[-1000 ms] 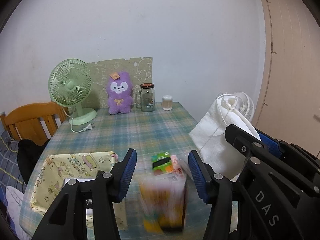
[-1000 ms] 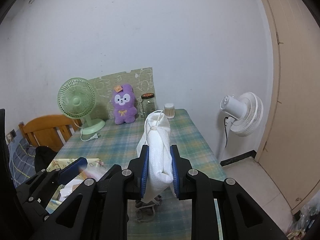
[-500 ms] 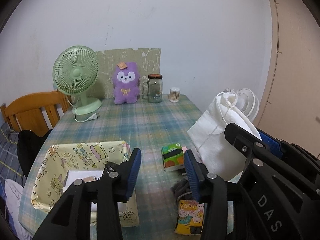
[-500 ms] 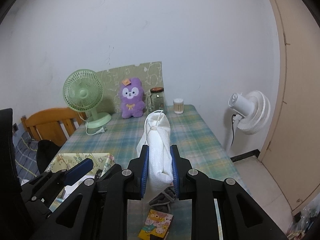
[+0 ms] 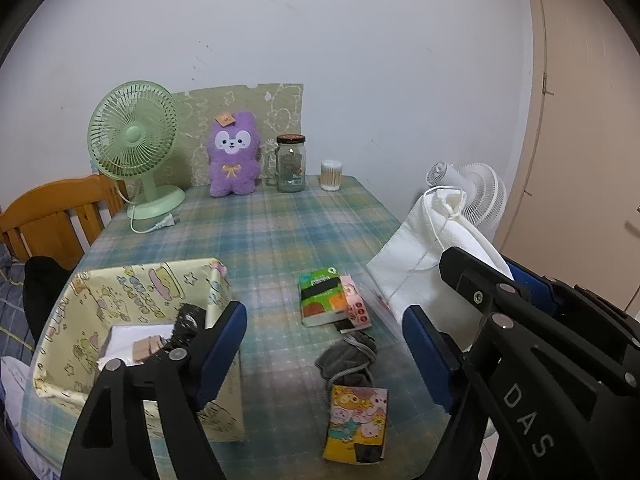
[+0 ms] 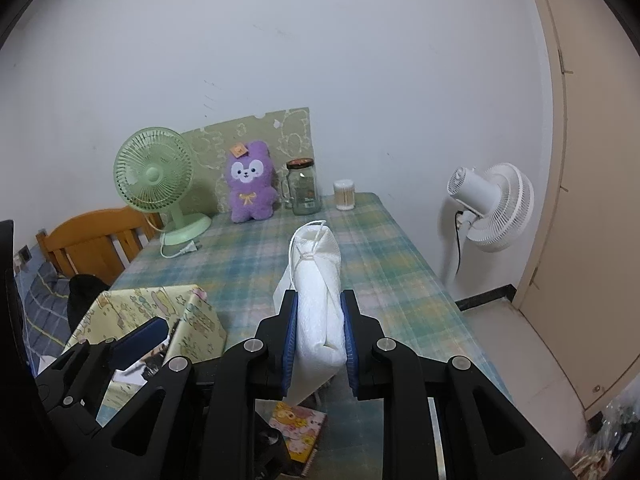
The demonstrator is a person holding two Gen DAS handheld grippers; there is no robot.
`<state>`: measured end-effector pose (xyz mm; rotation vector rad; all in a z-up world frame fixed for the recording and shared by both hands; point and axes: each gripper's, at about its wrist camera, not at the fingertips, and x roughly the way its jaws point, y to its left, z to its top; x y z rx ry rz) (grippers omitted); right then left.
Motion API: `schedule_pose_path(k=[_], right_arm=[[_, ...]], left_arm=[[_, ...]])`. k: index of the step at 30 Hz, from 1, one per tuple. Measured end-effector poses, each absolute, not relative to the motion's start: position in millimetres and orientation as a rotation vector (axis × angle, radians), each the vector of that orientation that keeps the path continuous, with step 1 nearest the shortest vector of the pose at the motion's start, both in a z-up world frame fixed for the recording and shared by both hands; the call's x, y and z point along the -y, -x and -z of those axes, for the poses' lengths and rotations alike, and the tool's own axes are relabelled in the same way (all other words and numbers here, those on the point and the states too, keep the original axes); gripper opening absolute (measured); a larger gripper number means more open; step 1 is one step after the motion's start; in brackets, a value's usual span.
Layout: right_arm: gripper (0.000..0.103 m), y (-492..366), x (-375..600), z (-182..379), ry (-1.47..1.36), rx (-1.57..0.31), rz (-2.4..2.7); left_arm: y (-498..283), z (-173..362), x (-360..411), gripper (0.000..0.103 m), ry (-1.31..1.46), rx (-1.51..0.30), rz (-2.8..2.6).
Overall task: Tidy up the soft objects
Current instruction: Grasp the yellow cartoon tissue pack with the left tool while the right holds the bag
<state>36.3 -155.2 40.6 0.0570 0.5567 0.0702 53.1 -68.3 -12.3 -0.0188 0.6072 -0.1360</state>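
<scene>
A table (image 5: 280,236) with a blue and green check cloth stands against a white wall, and soft things lie near its front edge.

Nearest the front edge lies a little pack with cartoon animals (image 5: 357,423), and just behind it sits a grey bundle of cloth (image 5: 349,358). The left gripper (image 5: 324,338) has just been opening; its jaws now stand wide with nothing between them. Beside it, at the front left corner, is a yellow cartoon box (image 5: 132,292). The right gripper (image 6: 319,338), with "DAS" on its side, has its jaws squeezed on a white cloth bag (image 6: 318,280). Further back lies a green and orange pack (image 5: 322,298); its writing is too small to read. At the far edge stand a green fan (image 5: 134,144), a purple plush bunny (image 5: 233,156) and a glass jar (image 5: 291,164).
</scene>
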Motion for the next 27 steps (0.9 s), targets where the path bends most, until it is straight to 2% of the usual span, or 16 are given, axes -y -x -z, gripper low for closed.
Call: schedule_pose_path(k=[15,27], right_arm=[[0.024,-27.3,185.1,-7.6,-0.090,-0.594,-0.024],[0.024,-33.0,202.4,36.0,-0.123,-0.686,0.020]], left_arm=[[-45.8,42.7,96.6,0.101,0.007,-0.640,0.158],[-50.4,82.2,114.0,0.101,-0.040,-0.713,0.174]])
